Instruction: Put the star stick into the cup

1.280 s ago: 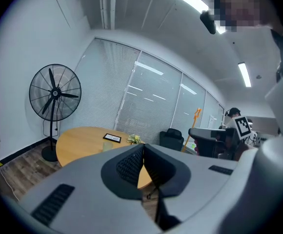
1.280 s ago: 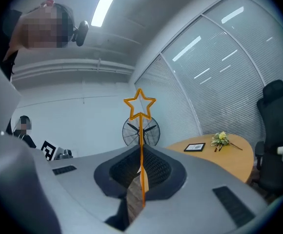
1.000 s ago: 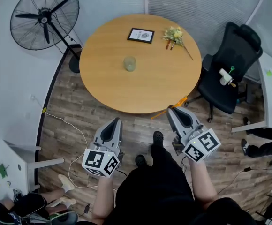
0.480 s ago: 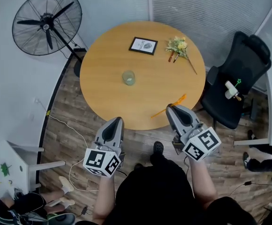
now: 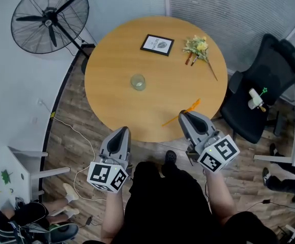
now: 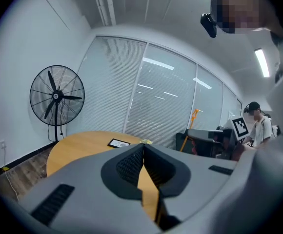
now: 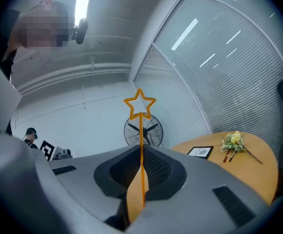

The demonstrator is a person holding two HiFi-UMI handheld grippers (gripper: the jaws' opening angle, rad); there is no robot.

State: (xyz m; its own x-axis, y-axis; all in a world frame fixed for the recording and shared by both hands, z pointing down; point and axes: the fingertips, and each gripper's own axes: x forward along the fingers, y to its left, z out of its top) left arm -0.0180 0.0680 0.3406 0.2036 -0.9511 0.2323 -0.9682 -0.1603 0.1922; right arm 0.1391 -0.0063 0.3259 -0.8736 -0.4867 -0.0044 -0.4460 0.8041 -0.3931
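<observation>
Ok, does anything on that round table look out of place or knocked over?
Nothing looks spilled or broken. The cup stands upright, the picture frame lies flat, and the bunch of flowers lies loose on its side near the far edge. The star stick is clamped in the right gripper jaws.

What you can't make out from here

The lower end of your star stick (image 7: 141,128) is buried between the closed jaws of your right gripper (image 7: 140,152), so its grip end is unseen. In the head view the cup (image 5: 138,82) is too small to show any contents. The print in the picture frame (image 5: 157,44) is unreadable, and the white object (image 5: 256,98) on the chair (image 5: 282,60) can't be identified. A person (image 5: 30,220) is cut off at the bottom-left corner.
</observation>
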